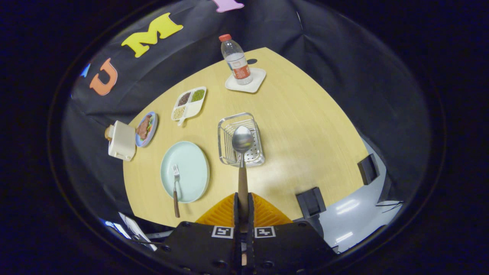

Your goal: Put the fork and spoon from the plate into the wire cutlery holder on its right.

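1. Nearest in, the orange ribbed two-finger gripper (pixel 243 208) has its fingers pinched tight on the wooden handle of the steel spoon (pixel 242 152). That is a firm hold, with the bowl pointing forward.
2. Just ahead, the spoon's bowl hangs over the clear wire cutlery holder (pixel 240 138). My call for the step in hand: bring the tip down inside the walls before letting go, and keep the handle upright so it doesn't tip out.
3. Left of the holder, the round pale-green plate (pixel 193 156) carries one wooden-handled fork (pixel 176 187), its handle poking over the near rim. That one comes next.
4. Count: one spoon, one fork, one holder, one green plate.
5. Further back are one small blue plate of food (pixel 146 129), one white divided tray (pixel 189 104) and one clear red-capped bottle (pixel 237 60).
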